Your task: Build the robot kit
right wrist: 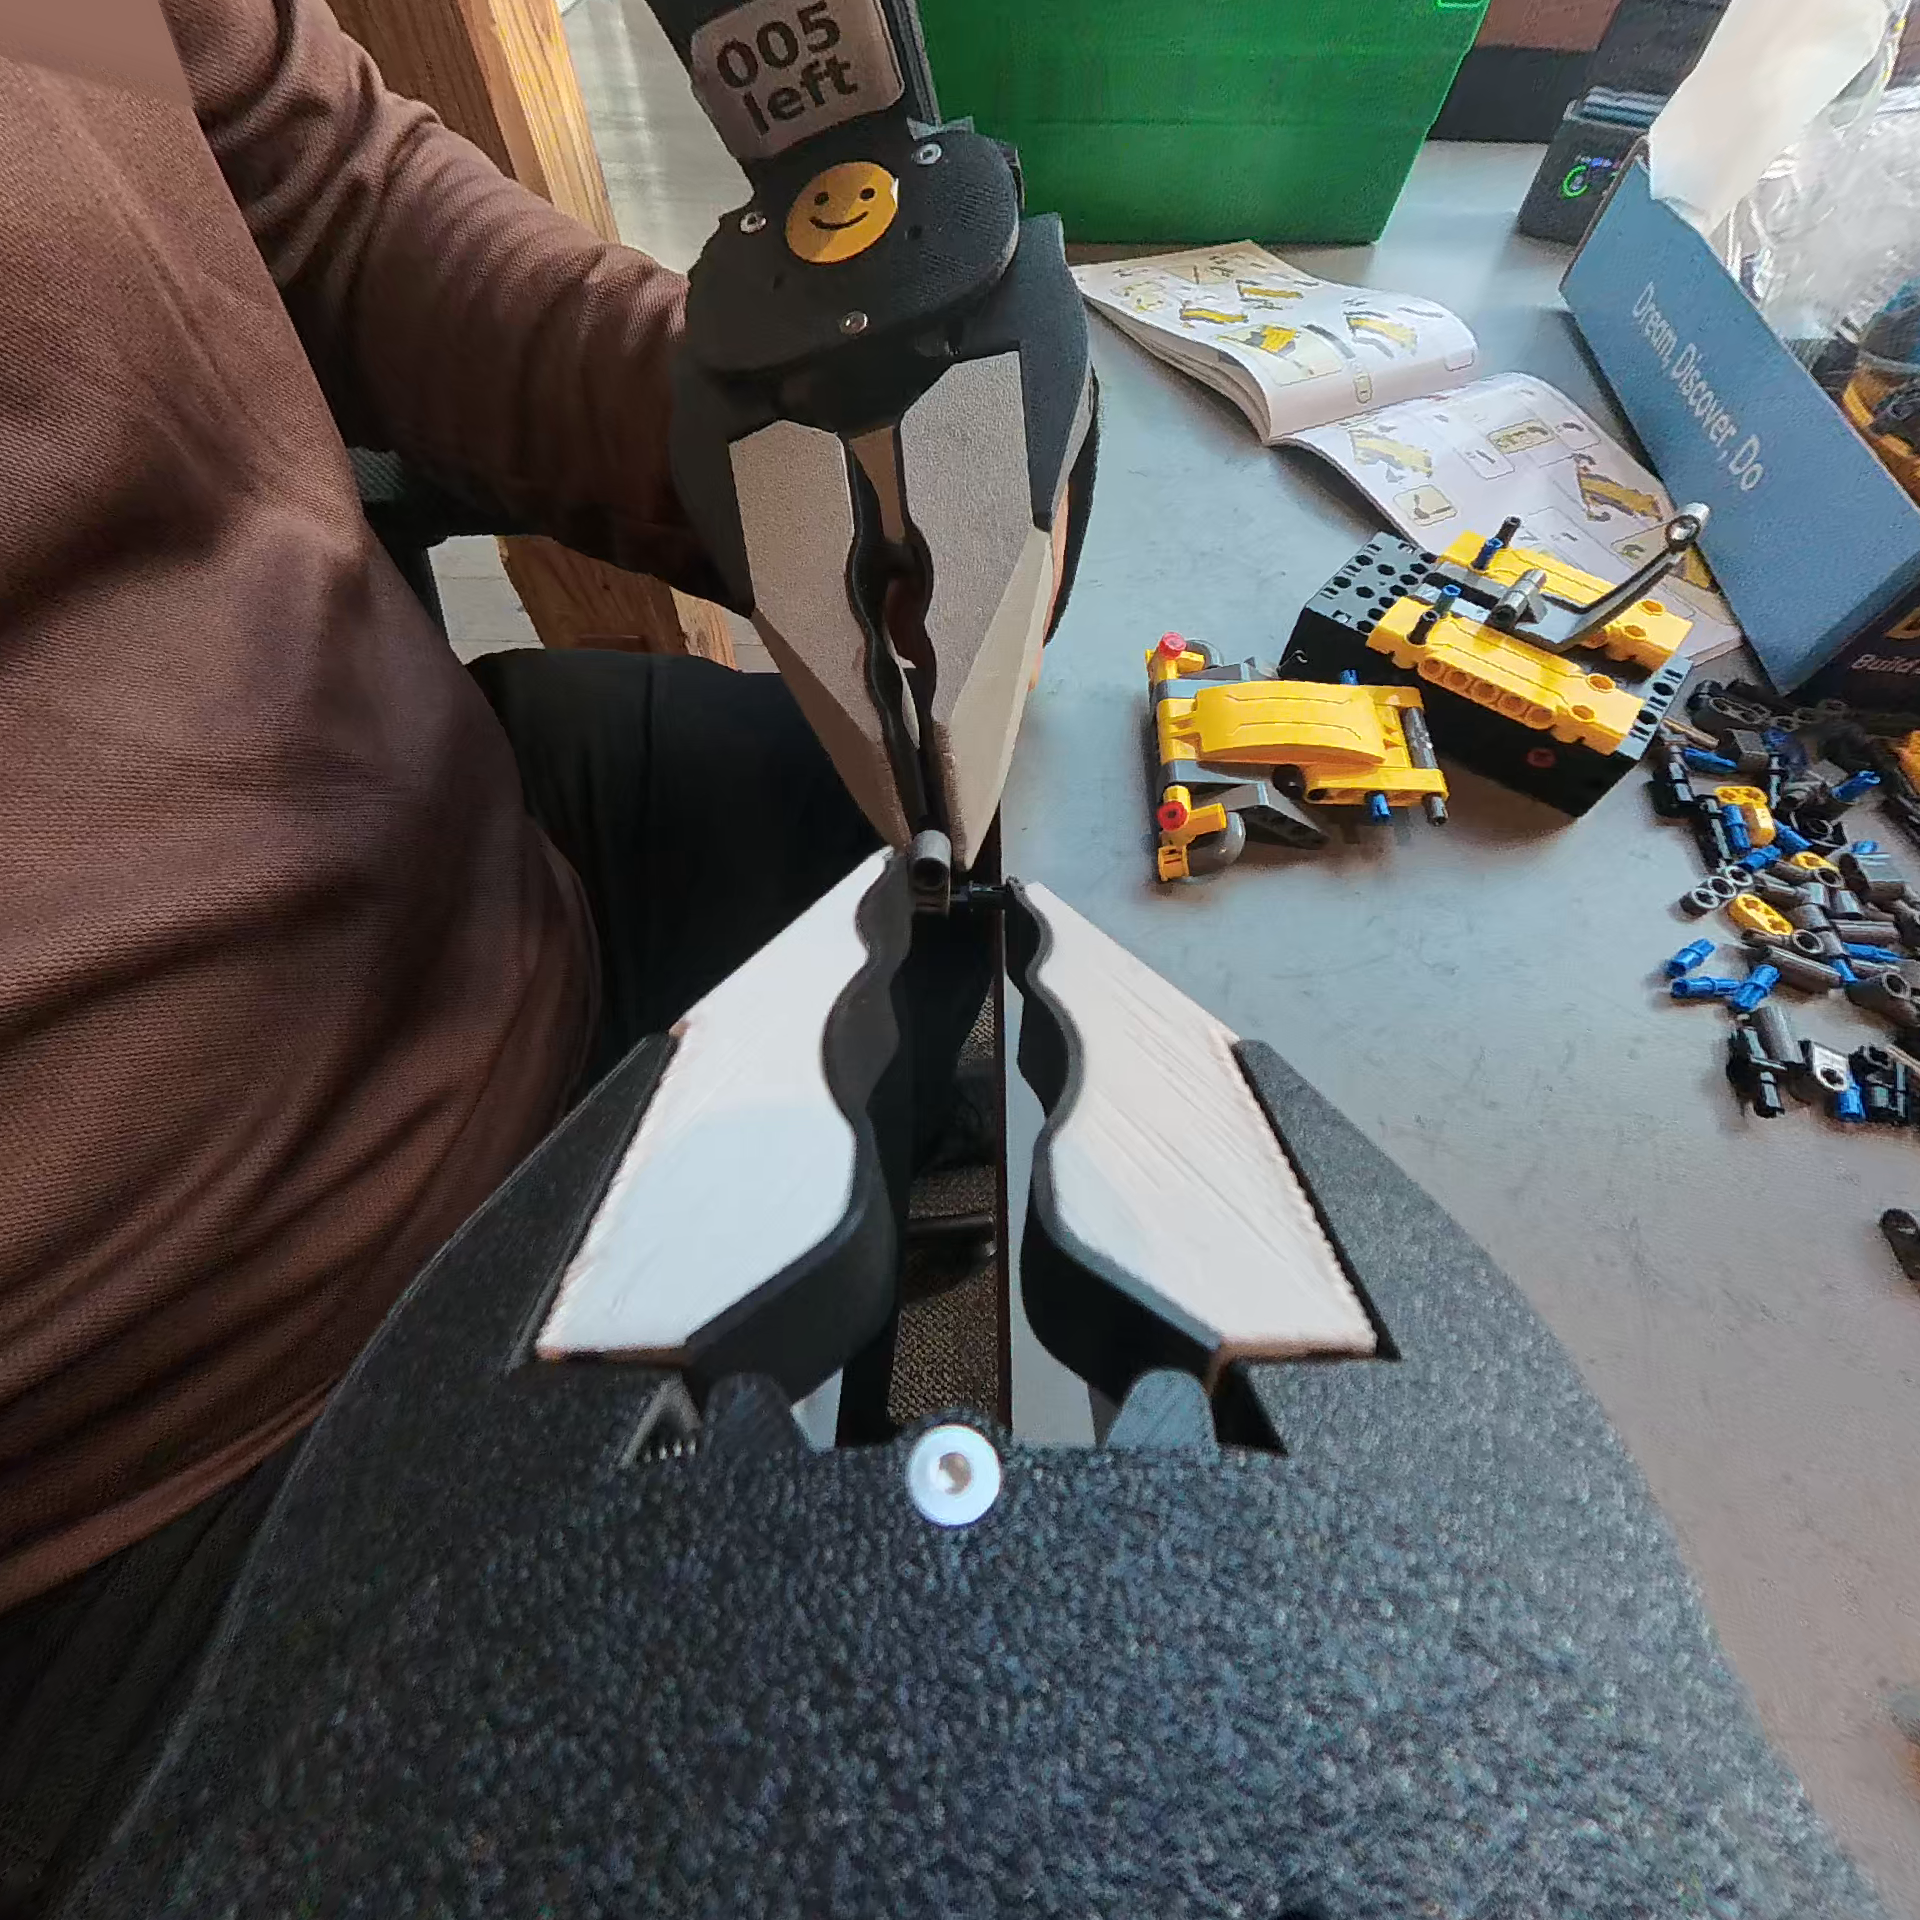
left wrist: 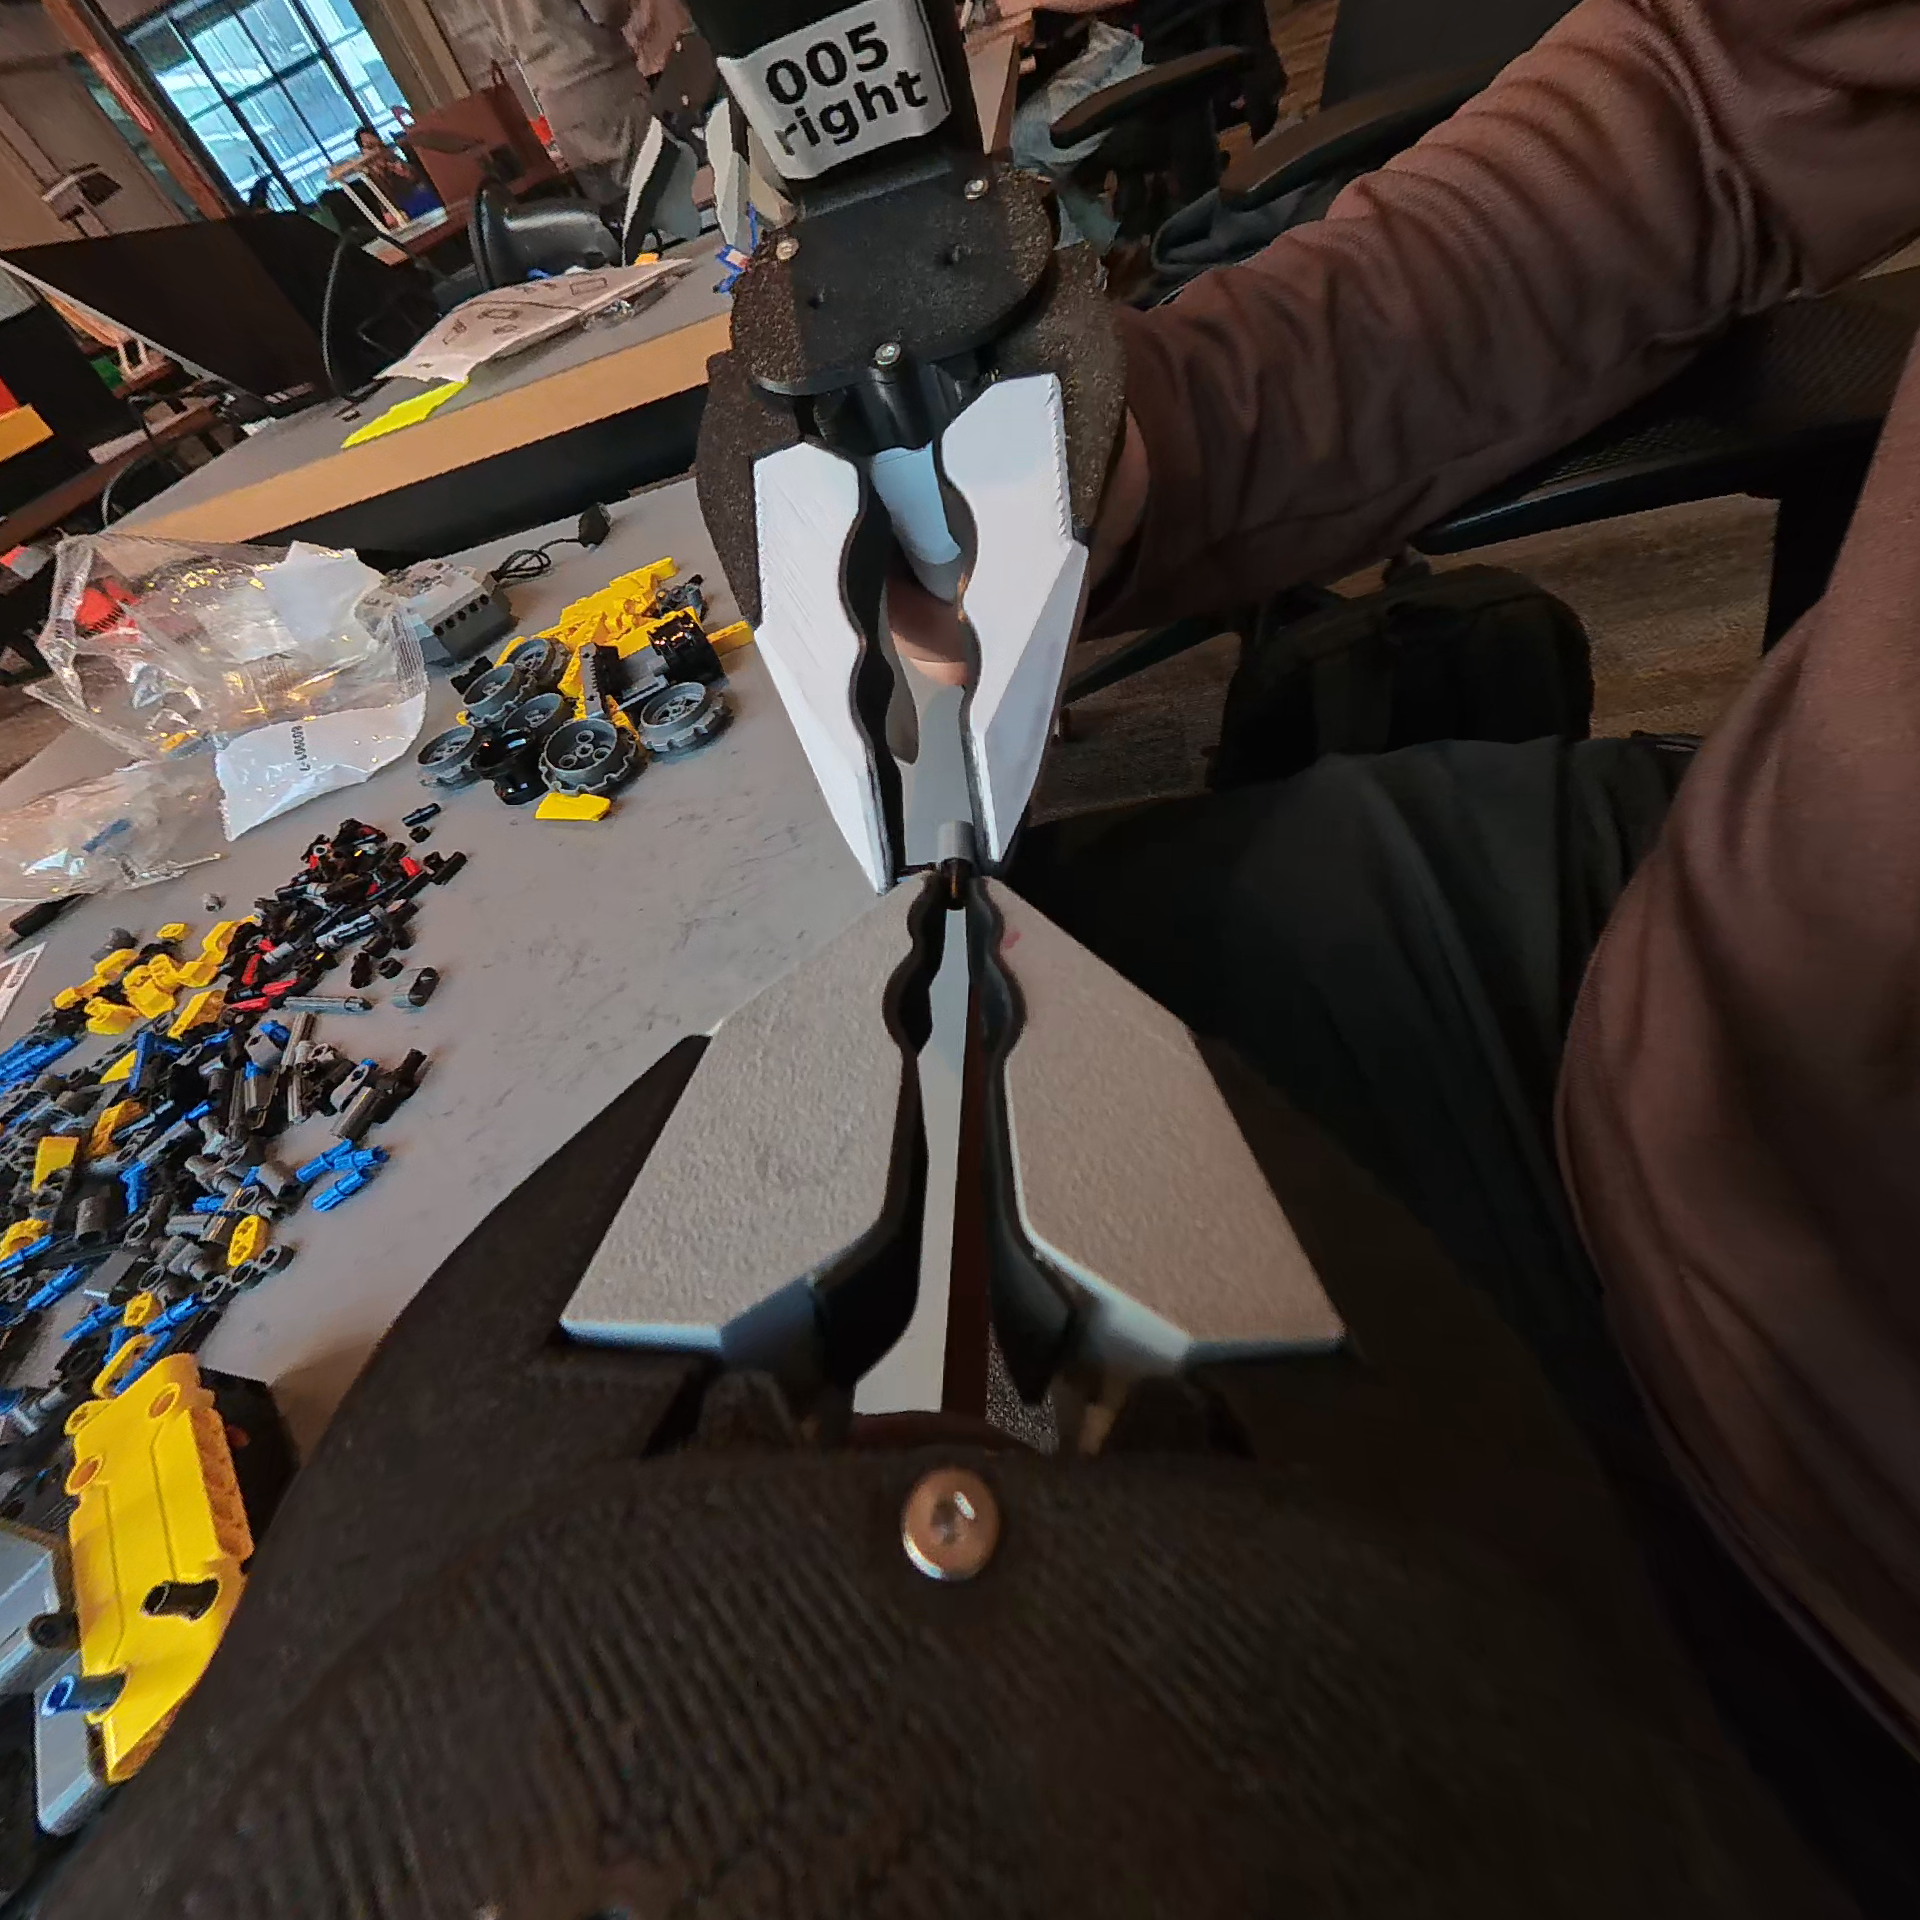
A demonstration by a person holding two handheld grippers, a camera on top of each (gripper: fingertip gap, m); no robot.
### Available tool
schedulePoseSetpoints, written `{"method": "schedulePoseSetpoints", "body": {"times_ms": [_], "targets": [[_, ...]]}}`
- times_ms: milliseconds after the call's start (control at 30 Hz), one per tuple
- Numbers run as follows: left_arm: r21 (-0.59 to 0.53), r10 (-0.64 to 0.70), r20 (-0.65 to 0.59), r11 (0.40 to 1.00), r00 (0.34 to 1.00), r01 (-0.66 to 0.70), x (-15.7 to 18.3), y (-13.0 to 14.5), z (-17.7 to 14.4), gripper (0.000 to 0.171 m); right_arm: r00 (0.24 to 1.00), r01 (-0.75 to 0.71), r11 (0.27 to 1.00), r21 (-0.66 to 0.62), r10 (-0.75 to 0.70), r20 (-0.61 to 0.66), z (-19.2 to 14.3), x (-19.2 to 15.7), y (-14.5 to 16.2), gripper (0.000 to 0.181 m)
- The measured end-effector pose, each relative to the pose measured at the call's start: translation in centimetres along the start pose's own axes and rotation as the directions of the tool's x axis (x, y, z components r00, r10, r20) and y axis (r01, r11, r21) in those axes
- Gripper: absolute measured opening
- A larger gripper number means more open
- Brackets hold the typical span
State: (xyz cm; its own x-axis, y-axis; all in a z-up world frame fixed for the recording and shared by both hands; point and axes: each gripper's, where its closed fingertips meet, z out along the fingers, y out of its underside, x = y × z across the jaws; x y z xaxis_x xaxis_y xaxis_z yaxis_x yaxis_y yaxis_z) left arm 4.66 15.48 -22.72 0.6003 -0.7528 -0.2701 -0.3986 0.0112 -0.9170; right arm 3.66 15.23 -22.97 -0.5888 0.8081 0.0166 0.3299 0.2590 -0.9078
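Observation:
My two grippers meet tip to tip just off the near edge of the grey table [right wrist: 1351, 1039], in front of a person in a brown top. The left gripper [left wrist: 954, 891] has its grey fingers nearly closed and pinches a small dark grey connector [right wrist: 928, 868], which also shows in the left wrist view [left wrist: 954, 840]. The right gripper [right wrist: 954, 891], with white fingers, has its tips narrowly apart around a short black pin [right wrist: 982, 896]. The pin lies crosswise against the connector. How each piece is seated is partly hidden by the fingertips.
On the table [left wrist: 623, 987] lie a heap of small blue, black and yellow parts [left wrist: 208, 1091], grey wheels [left wrist: 582, 727], clear bags [left wrist: 208, 644] and a yellow panel [left wrist: 156, 1507]. Two yellow assemblies [right wrist: 1288, 748], an open booklet [right wrist: 1351, 364], a blue box [right wrist: 1714, 416] and a green bin [right wrist: 1195, 104] stand to the right. The grippers are tip to tip, or close to it. The yellow panel [left wrist: 156, 1507] is about 20 cm from both grippers' fingertips. Look for it in the right wrist view [right wrist: 1514, 672] too.

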Motion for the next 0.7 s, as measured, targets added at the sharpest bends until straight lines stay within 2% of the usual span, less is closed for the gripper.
{"method": "schedulePoseSetpoints", "body": {"times_ms": [400,500,700], "targets": [[0.013,-0.002,0.018,1.000,1.000,0.002,-0.5,-0.1,-0.2,0.001,1.000,0.005,1.000,-0.001,-0.005,-0.013,0.0,0.2,-0.3,0.008],[0.016,-0.012,0.038,1.000,0.999,0.011,-1.0,-0.2,-0.2,0.001,0.998,-0.059,0.998,0.029,0.059,-0.001,0.0,0.7,-0.6,0.010],[-0.079,0.041,0.103,0.996,0.994,-0.032,-1.7,0.9,0.5,0.001,0.995,-0.074,0.997,-0.015,0.073,-0.069,0.0,1.9,0.3,0.014]]}}
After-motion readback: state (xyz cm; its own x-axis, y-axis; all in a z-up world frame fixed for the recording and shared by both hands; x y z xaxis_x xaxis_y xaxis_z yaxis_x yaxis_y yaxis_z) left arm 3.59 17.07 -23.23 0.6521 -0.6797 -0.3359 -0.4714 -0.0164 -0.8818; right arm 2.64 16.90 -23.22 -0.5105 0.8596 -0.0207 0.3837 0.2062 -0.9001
